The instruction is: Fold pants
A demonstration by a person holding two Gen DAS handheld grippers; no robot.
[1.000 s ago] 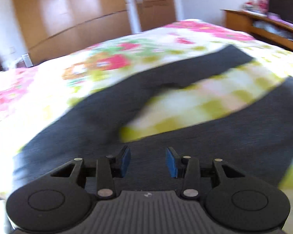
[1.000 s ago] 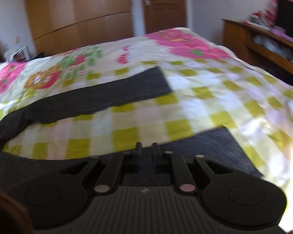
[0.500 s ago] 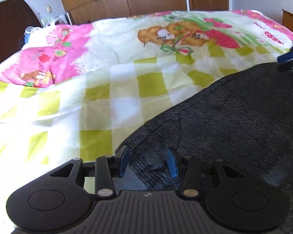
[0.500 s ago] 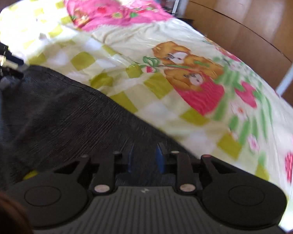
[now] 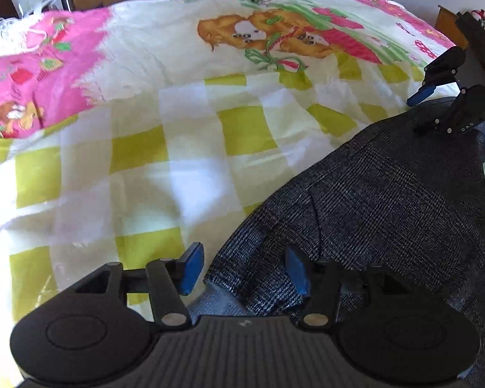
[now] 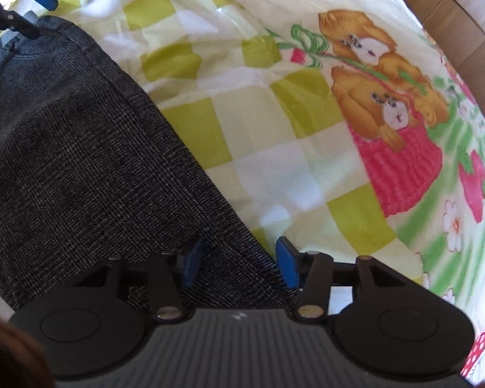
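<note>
Spread across a checked and cartoon-printed bedspread [image 5: 184,168]: dark, coarse-woven pants [image 5: 388,200], long axis running from left gripper [image 5: 242,270] to right gripper [image 6: 239,260]. Both sets of jaws partway apart and opening, folded cloth edge lying slack between each, gripped by neither.

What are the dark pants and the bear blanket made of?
The pants look like a thick woven cloth, dark with a fine pale check, matte and a bit rough. The blanket looks like thin printed cotton: smooth, softly creased, faintly shiny in the sun.
</note>
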